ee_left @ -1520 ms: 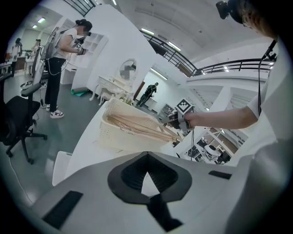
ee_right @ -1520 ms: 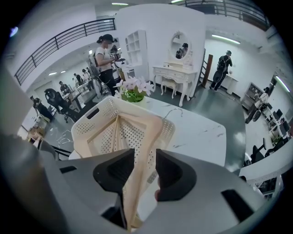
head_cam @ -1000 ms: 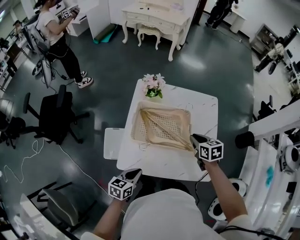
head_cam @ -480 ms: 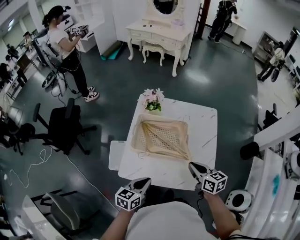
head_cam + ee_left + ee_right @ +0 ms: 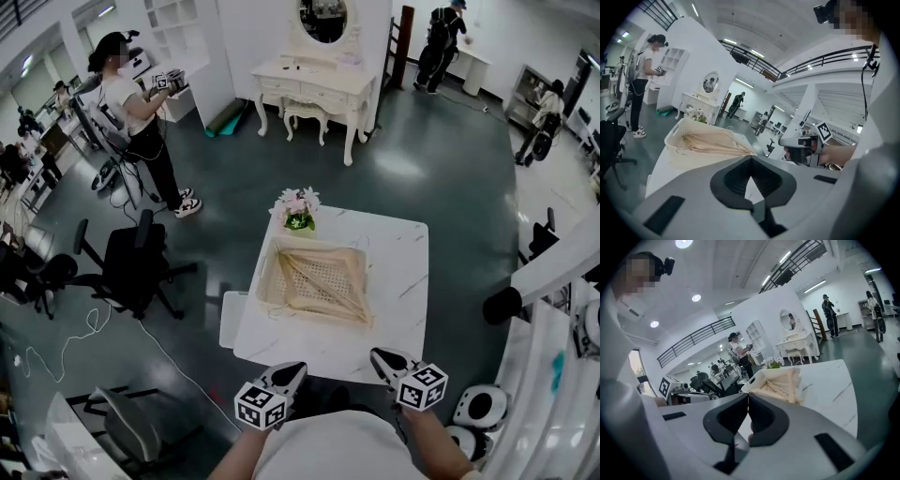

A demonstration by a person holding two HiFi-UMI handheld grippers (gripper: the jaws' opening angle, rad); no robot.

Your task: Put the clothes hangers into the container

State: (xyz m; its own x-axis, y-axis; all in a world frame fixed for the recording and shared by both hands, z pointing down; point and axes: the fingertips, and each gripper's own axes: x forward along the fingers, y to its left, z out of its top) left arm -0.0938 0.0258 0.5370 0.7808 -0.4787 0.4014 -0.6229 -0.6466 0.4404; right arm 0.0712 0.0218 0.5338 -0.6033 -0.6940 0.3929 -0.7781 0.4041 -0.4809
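Note:
A cream perforated basket [image 5: 265, 284] stands on the white marble table [image 5: 398, 281], with several wooden clothes hangers [image 5: 323, 285] lying inside it. The basket [image 5: 675, 139] and hangers [image 5: 712, 142] also show in the left gripper view, and the basket [image 5: 759, 379] again in the right gripper view. My left gripper [image 5: 291, 372] hangs near the table's front edge, shut and empty. My right gripper [image 5: 382, 359] is beside it at the front right, shut with nothing between its jaws. Both are well back from the basket.
A small pot of pink flowers [image 5: 298, 208] stands at the table's far edge behind the basket. A black office chair [image 5: 131, 262] is to the left. A person [image 5: 141, 131] stands at the far left. A white dressing table [image 5: 319, 89] is at the back.
My right gripper has pulled back from the basket's near right corner to the table's front edge, and its jaws have closed. The left gripper rose slightly.

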